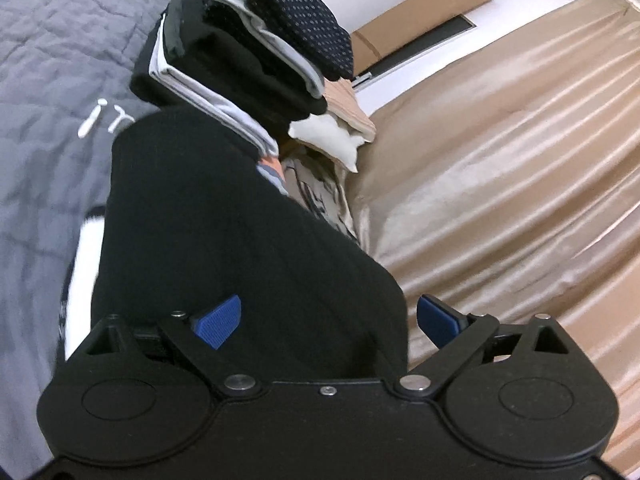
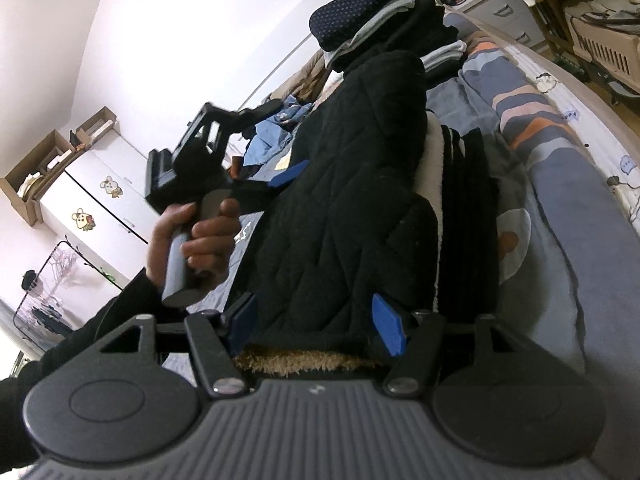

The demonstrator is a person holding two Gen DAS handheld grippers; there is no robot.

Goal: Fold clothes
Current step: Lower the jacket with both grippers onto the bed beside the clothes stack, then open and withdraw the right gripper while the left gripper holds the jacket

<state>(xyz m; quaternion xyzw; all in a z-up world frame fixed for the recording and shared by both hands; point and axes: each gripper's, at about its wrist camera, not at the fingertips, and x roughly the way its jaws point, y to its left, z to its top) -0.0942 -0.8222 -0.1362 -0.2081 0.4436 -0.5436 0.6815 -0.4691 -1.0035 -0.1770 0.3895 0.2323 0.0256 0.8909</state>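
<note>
Right tongs (image 2: 316, 326): pads spread wide, w/ the near hem of the black quilted jacket (image 2: 352, 208) between them, not pinched. Left tongs (image 1: 328, 320): also spread; the same jacket (image 1: 224, 232) lies between the pads, the right pad just off its right edge. Both sit at the near end. The long axis of the jacket runs from the tongs away to the far side, where it ends at a pile of folded clothes (image 2: 376, 16). It looks partly folded, white lining showing on its right edge. Surface: a bed w/ blue-grey quilt (image 1: 44, 80). Room: beige curtain (image 1: 520, 140) at right, white cupboard (image 2: 100, 200) at left.
</note>
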